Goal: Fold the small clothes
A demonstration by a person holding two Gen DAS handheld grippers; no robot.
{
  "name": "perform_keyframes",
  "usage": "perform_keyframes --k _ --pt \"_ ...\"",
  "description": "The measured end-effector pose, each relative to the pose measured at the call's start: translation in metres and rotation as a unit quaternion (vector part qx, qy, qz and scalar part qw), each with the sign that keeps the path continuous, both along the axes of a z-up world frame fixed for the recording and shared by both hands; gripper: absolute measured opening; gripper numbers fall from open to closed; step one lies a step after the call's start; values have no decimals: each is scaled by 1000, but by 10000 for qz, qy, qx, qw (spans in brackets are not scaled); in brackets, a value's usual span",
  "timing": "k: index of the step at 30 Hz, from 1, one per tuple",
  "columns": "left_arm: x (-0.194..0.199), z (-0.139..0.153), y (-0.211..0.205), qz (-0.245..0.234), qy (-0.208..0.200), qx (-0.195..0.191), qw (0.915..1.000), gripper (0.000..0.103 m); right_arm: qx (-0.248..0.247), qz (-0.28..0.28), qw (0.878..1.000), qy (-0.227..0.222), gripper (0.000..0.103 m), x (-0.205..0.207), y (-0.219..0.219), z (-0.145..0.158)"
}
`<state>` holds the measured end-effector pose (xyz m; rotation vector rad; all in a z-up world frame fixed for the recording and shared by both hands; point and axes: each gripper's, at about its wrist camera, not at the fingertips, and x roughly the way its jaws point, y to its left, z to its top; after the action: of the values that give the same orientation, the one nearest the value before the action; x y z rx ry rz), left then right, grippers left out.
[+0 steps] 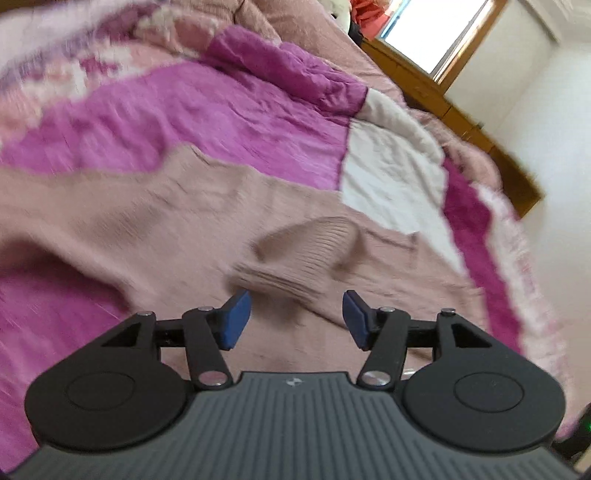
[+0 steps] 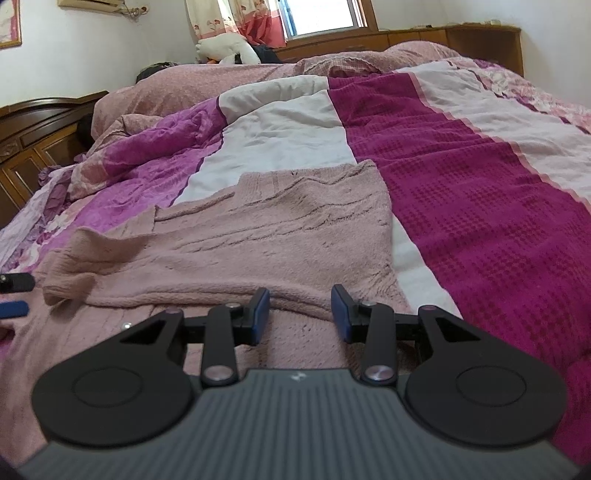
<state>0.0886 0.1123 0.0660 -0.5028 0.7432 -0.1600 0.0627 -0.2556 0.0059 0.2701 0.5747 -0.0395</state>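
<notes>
A dusty-pink knit sweater [image 2: 258,236] lies spread on the bed, its lower part doubled over in a soft fold near me. In the blurred left wrist view its ribbed cuff [image 1: 306,254] lies just beyond my left gripper [image 1: 295,317], which is open with nothing between its blue pads. That gripper's fingertips also peek in at the left edge of the right wrist view [image 2: 14,295], beside the sleeve end [image 2: 70,273]. My right gripper [image 2: 300,314] hovers low over the sweater's folded edge, jaws apart, and the pads press on nothing.
The bed is covered by a quilt with purple [image 2: 147,173], white [image 2: 280,136] and magenta [image 2: 461,192] panels. A wooden headboard [image 2: 480,40] and a window [image 2: 317,14] are at the far end, pillows and a plush toy [image 2: 225,50] beside them. A dark wooden cabinet [image 2: 33,133] stands left.
</notes>
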Motion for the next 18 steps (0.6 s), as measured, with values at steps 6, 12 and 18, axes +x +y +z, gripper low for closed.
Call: perform_keyframes --k 6,12,18 --pt "15 -19 3 247 73 -1024 9944 63 422 -25 9989 179 39 -9 -1 3" --pt "25 -27 5 460 9 -993 9940 63 1083 -197 9937 189 42 -11 -8 2" --pt "34 -32 17 759 -73 -1008 9920 63 1775 -450 9830 116 49 -3 -21 -4"
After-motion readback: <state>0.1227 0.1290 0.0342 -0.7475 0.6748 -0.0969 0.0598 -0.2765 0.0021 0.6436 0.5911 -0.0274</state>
